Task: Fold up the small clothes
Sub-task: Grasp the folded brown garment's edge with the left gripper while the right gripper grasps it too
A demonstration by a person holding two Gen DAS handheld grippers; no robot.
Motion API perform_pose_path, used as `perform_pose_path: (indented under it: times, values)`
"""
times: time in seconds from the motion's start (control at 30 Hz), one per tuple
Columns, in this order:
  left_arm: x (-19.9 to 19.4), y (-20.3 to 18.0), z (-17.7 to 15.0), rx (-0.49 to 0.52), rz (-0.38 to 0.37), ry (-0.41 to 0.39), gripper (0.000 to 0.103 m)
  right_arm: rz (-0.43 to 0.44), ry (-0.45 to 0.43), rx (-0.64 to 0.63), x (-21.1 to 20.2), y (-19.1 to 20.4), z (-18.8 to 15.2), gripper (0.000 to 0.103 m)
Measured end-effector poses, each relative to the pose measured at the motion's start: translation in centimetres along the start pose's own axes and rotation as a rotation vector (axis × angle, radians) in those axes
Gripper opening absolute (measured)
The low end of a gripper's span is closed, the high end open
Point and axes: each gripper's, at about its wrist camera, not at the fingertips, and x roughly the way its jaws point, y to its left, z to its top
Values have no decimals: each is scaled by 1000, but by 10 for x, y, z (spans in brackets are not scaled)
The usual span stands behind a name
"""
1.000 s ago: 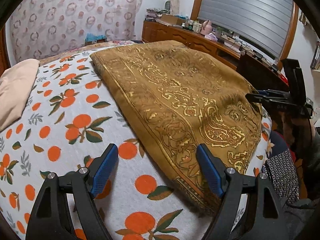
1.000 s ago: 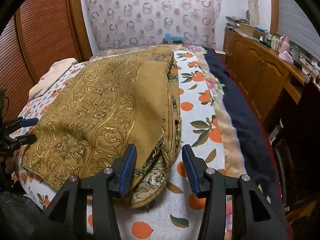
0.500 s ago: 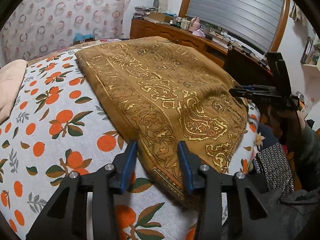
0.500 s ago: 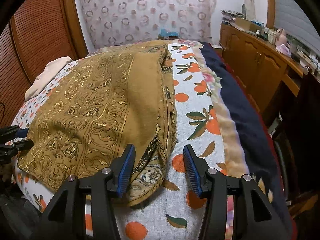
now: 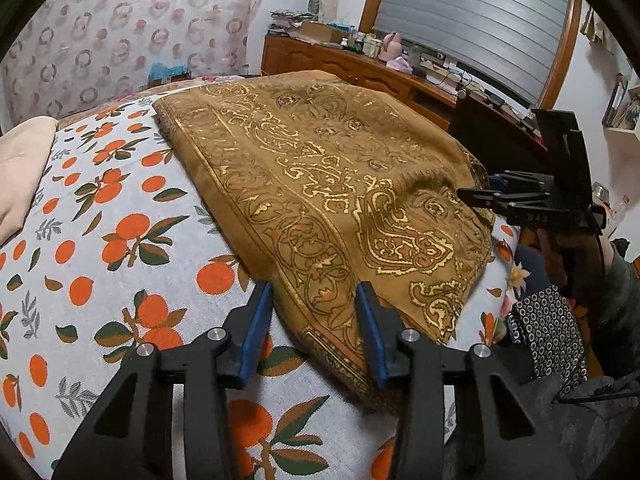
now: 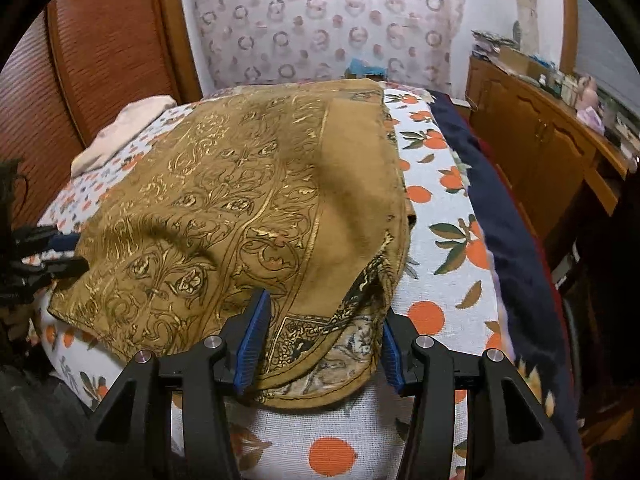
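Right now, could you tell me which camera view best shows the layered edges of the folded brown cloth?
The right wrist view: the brown cloth shows its stacked layers curling open at the near corner, between the right gripper fingers. The left wrist view shows only its patterned top and one flat edge.

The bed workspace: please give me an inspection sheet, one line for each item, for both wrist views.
Surface: bedspread with orange-fruit print.
Job's things: brown gold-patterned cloth, already folded, its near edge hanging over the bed edge.
Clutter: beige pillow at the far left.
Grippers: left gripper astride the cloth's near-left corner, right gripper astride the near-right corner; pad contact cannot be told.
Cables: thin black cable near the sleeve.
Surroundings: wooden dresser with small items, patterned curtain, wooden slatted door.
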Motion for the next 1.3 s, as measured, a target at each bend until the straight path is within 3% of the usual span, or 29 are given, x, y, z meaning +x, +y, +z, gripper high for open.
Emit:
perform_pose_path:
  times: [0.1, 0.27, 0.3, 0.37, 0.47, 0.9, 1.3]
  values:
    - [0, 1, -1, 2, 0, -1, 45, -5, 8, -11, 1, 2, 1, 48]
    - [-2, -2, -4, 25, 5, 1, 44, 15, 12, -14, 2, 6, 1, 29]
    - [-2, -3, -4, 30, -1, 5, 41, 16, 12, -16, 1, 7, 2, 27]
    - [-2, -4, -3, 28, -33, 15, 20, 17, 14, -19, 1, 8, 3, 15]
    - [-3, -2, 0, 23, -35, 8, 10, 42, 9, 0, -1, 5, 3, 10]
    - [-47, 7, 57, -30, -19, -241, 7, 161, -216, 74, -43, -9, 31, 8]
    - [-40, 41, 114, -41, 52, -299, 7, 150, -299, 54, -17, -8, 96, 8]
